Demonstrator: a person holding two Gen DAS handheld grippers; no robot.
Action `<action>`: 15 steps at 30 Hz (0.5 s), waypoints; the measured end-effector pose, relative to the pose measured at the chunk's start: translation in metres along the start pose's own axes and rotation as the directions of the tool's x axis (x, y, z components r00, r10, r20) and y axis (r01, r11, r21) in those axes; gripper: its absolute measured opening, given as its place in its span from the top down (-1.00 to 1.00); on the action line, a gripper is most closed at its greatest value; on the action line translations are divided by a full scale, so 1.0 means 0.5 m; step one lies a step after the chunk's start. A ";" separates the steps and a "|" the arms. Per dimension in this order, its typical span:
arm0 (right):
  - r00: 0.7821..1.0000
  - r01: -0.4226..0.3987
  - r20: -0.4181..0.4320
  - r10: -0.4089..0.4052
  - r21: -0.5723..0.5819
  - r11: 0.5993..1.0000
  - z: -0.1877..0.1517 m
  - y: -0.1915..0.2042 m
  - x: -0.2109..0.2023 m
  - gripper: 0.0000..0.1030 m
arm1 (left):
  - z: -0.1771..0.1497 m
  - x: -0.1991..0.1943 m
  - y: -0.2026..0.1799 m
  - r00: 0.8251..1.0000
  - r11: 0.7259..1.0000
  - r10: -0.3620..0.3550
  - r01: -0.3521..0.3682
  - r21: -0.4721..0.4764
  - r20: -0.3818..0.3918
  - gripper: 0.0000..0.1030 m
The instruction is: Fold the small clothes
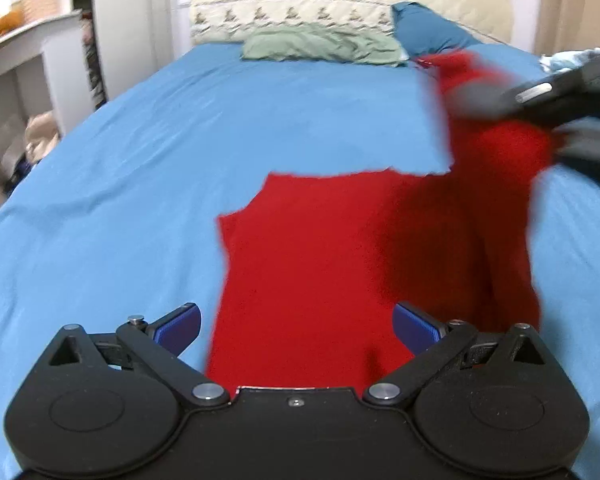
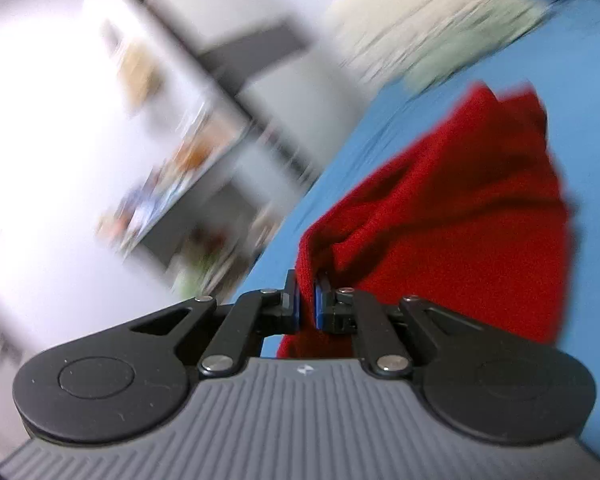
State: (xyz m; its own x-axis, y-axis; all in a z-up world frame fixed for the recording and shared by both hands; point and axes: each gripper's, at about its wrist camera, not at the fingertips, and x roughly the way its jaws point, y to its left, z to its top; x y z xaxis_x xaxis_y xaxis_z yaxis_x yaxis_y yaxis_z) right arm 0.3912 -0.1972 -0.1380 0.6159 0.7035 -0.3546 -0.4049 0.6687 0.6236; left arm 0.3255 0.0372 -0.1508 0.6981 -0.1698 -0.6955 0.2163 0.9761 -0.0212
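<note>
On the blue bed (image 1: 140,160), the soft, light red garment (image 1: 308,264) drapes limply from the right hand-held gripper (image 2: 306,300) pinching its edge, while the left hand-held gripper (image 1: 296,328) hovers open above its hem.

Our left wrist view looks down along the bed (image 1: 140,140); right wrist view is tilted, close; both share red garment (image 1: 312,264).
</note>
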 end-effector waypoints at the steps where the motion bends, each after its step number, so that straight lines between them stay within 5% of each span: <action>1: 0.998 0.000 -0.060 0.000 -0.006 1.000 -0.016 -0.001 0.043 0.57 | -0.013 0.000 0.008 1.000 1.000 0.003 -0.003 -0.006 -0.015 -1.00; 5: 0.966 0.005 -0.258 -0.001 0.015 1.000 -0.094 -0.032 0.177 0.57 | -0.063 0.005 0.022 0.997 1.000 0.028 -0.028 -0.008 -0.066 -1.00; 11: 0.974 -0.025 -0.225 0.027 0.012 1.000 -0.084 -0.037 0.155 0.37 | -0.081 -0.030 0.007 0.999 1.000 -0.006 0.005 0.008 0.035 -1.00; 13: 0.987 -0.020 -0.161 0.025 0.028 0.999 -0.059 -0.046 0.108 -0.64 | -0.071 -0.036 0.005 0.996 0.999 -0.050 0.051 -0.009 0.079 -1.00; 15: 0.998 0.002 -0.066 0.000 0.029 1.000 -0.047 -0.050 0.048 -0.84 | -0.056 -0.030 0.006 0.990 0.993 -0.103 0.108 -0.044 0.095 -0.99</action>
State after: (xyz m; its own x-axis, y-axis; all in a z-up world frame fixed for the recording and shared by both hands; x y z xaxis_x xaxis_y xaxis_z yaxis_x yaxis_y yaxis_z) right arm 0.3999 -0.1913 -0.1783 0.5698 0.7179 -0.3999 -0.3838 0.6628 0.6430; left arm 0.2963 0.0463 -0.1606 0.7340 -0.2817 -0.6180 0.2603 0.9571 -0.1272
